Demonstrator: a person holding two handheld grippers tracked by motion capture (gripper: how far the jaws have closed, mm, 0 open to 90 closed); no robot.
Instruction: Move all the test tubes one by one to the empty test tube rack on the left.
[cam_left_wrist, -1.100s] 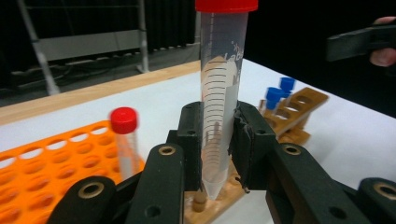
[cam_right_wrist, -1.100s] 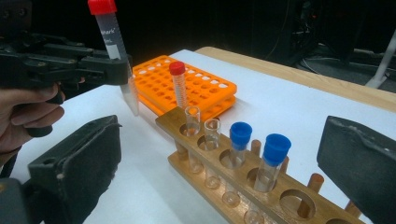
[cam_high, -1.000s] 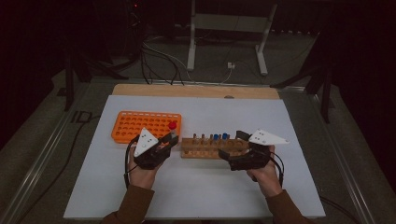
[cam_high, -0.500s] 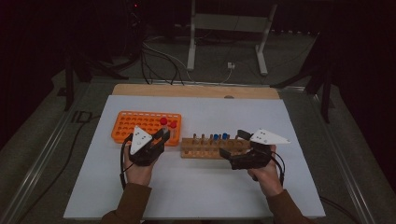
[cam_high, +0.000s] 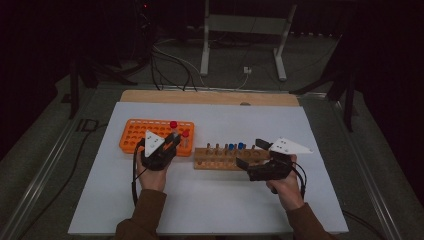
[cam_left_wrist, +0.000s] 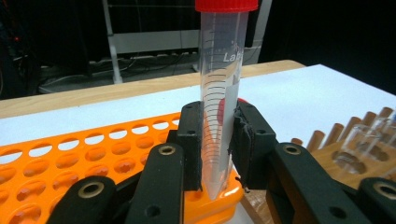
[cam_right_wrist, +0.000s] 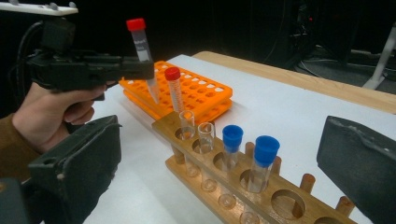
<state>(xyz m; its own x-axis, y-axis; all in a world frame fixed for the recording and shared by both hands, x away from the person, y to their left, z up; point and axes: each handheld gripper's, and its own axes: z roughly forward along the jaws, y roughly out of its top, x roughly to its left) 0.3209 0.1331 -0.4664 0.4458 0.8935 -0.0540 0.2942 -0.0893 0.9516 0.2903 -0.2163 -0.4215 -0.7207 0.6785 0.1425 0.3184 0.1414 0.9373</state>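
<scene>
My left gripper (cam_high: 171, 140) is shut on a clear red-capped tube (cam_left_wrist: 219, 93), held upright with its tip at a corner hole of the orange rack (cam_left_wrist: 70, 163). In the high view that tube (cam_high: 173, 125) is over the right end of the orange rack (cam_high: 137, 135), beside a second red-capped tube (cam_high: 185, 135) standing in the rack. My right gripper (cam_high: 251, 153) is open at the right part of the wooden rack (cam_high: 215, 164). Two blue-capped tubes (cam_right_wrist: 232, 135) and two uncapped clear tubes (cam_right_wrist: 187, 122) stand in the wooden rack (cam_right_wrist: 280, 196), between the jaws of my right gripper (cam_right_wrist: 222, 140).
Both racks sit on a white sheet (cam_high: 210, 200) over the table, with a wooden strip (cam_high: 210, 97) along its far edge. A metal stand (cam_high: 240, 40) and cables lie on the dark floor beyond. Most holes of the orange rack are vacant.
My left gripper has carried the red-capped tube left and away from the wooden rack's end to the orange rack's right end. The right gripper has hardly moved.
</scene>
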